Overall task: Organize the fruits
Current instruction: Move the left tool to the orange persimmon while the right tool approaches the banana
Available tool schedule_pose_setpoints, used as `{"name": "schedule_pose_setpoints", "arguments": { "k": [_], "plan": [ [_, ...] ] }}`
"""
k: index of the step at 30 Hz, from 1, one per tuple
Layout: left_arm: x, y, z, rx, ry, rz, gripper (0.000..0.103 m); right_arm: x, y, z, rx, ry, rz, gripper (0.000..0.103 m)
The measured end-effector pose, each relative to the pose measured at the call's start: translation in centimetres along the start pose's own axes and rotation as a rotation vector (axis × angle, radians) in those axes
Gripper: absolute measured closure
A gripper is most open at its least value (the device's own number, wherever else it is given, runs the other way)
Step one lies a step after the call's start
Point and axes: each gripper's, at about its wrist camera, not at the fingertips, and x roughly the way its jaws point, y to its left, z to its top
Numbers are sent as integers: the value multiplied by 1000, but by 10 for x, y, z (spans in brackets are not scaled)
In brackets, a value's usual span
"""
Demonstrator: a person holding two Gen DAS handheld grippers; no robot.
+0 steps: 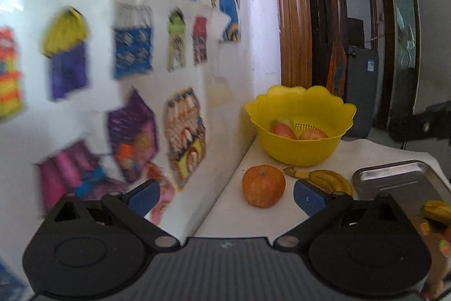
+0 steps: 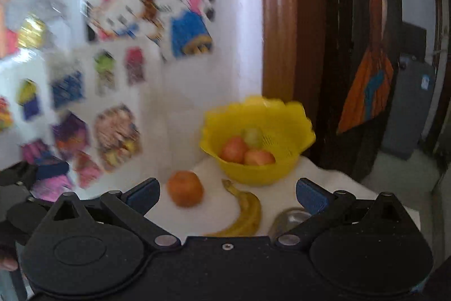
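Observation:
A yellow bowl [image 1: 300, 126] stands at the table's far corner with two red apples [image 1: 283, 130] and a pale green fruit inside; it also shows in the right wrist view [image 2: 256, 137]. An orange [image 1: 263, 185] lies in front of it on the white table, also in the right wrist view [image 2: 185, 188]. A banana [image 1: 321, 178] lies right of the orange; the right wrist view shows it too [image 2: 243, 211]. My left gripper [image 1: 225, 198] is open and empty, just short of the orange. My right gripper [image 2: 227, 194] is open and empty above the orange and banana.
A metal tray [image 1: 400, 182] lies at the right, with another yellow fruit [image 1: 437, 211] near it. A wall with colourful stickers [image 1: 126, 53] borders the table on the left. A wooden door frame [image 1: 293, 19] stands behind the bowl. The left gripper shows at the right wrist view's left edge [image 2: 25, 177].

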Motion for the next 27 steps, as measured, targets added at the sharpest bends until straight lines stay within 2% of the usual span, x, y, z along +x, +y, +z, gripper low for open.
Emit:
{"name": "schedule_pose_setpoints", "arguments": {
  "k": [5, 9, 17, 27],
  "plan": [
    [38, -9, -5, -1, 17, -4, 0, 49, -18, -12, 8, 80, -7, 1],
    [65, -13, -9, -14, 19, -7, 0, 81, -30, -19, 53, 150, 31, 3],
    [110, -22, -13, -31, 27, -30, 0, 121, -36, -33, 36, 264, 68, 16],
    [144, -30, -19, -24, 55, -60, 0, 155, -29, -33, -1, 324, 99, 22]
  ]
}}
